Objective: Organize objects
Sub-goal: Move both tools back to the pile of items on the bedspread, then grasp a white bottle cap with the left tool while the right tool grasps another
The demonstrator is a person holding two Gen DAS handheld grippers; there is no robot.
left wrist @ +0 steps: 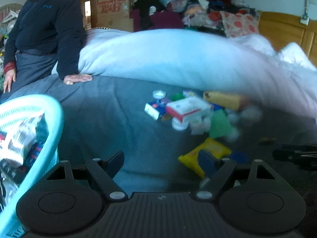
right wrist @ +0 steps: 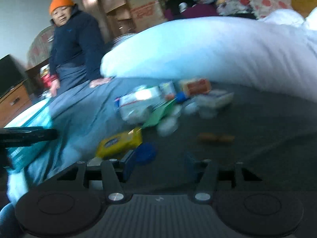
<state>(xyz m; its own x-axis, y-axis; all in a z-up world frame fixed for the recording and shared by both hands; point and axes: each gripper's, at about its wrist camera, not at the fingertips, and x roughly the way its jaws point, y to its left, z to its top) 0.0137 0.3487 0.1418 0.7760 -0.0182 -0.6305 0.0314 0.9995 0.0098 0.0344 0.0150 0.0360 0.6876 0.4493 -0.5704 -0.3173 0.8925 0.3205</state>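
1. Left gripper (left wrist: pixel 166 163), lower centre of the left wrist view: the jaws are spread wide, nothing is held between them, and only the grey bed sheet (left wrist: pixel 111 115) is seen in the gap.
2. Right finger of the left gripper: it overlaps a yellow packet (left wrist: pixel 206 152) lying on the sheet at lower right of centre; contact cannot be told because of blur.
3. Turquoise basket (left wrist: pixel 57 117), left edge of the left wrist view: printed packets (left wrist: pixel 21 138) are seen inside it.
4. Heap of small boxes (left wrist: pixel 188 109), right of centre in the left wrist view: a red-and-white box lies on top, with a green sheet and white round items beside it, all at the foot of a pale blue quilt (left wrist: pixel 168 55).
5. Right gripper (right wrist: pixel 160 167), lower centre of the right wrist view: the jaws are spread, nothing is gripped, and a blue round lid (right wrist: pixel 146 152) lies just beside the left finger.
6. A brown object (right wrist: pixel 216 138) is seen apart on the sheet, right of centre.
7. A seated person (left wrist: pixel 45 29) is seen at upper left, one hand flat on the bed.
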